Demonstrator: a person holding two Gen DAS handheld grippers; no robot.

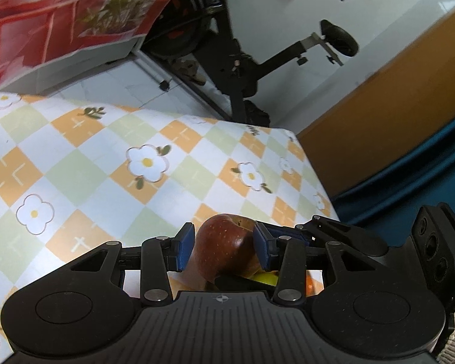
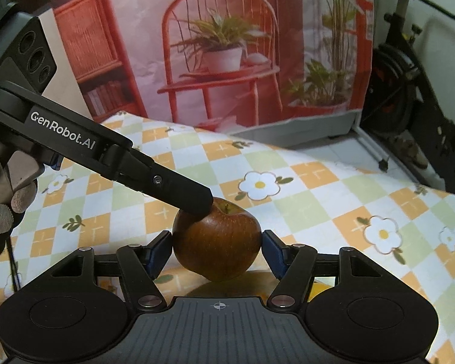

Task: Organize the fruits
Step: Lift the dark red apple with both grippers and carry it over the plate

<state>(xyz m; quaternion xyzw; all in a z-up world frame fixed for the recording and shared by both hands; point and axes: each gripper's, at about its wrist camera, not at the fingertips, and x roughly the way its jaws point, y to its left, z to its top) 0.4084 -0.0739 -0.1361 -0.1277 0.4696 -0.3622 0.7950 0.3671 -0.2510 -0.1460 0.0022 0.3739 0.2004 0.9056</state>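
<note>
A dark red apple hangs a little above the checked flowered tablecloth. My left gripper is shut on it, with both blue pads pressed to its sides. My right gripper is shut on the same apple from another side. In the right wrist view the left gripper reaches in from the left, its black finger on the apple's top beside the stem. A yellow fruit and an orange one peek out below, mostly hidden.
The table's corner and edge lie to the right in the left wrist view, with blue fabric beyond. A black exercise bike stands on the tiled floor. A red printed backdrop hangs behind the table. A gloved hand holds the left tool.
</note>
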